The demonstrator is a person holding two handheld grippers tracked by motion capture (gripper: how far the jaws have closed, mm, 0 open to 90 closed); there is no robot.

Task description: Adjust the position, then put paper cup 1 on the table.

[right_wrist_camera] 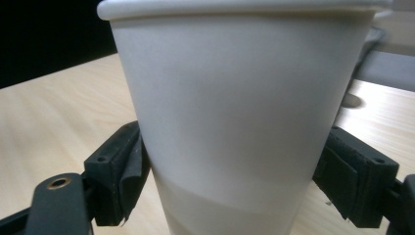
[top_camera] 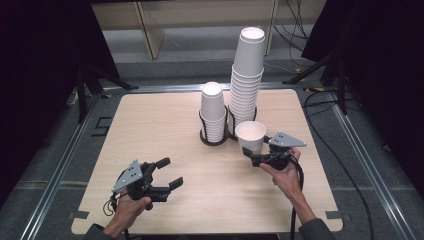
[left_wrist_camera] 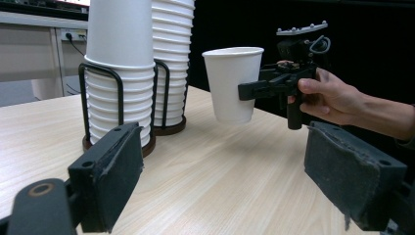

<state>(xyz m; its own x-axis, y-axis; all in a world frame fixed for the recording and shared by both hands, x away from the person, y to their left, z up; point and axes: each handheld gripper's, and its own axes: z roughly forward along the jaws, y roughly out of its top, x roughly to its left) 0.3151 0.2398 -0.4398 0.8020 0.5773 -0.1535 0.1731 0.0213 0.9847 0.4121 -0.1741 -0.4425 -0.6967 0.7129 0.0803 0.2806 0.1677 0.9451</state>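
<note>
White paper cup, upright and open at the top, sits clamped between the jaws of the right gripper, lifted clear of the pale wooden table just in front of the tall white cup stack. The pads press its sides about mid-height in the right gripper view. The step looks like carrying 1 cup away from the 2 black wire holders; next it needs a level lowering onto bare table, then a gentle release so the thin wall doesn't buckle. The left gripper hangs released, holding nothing, well apart from the stack, near the table's front edge
</note>
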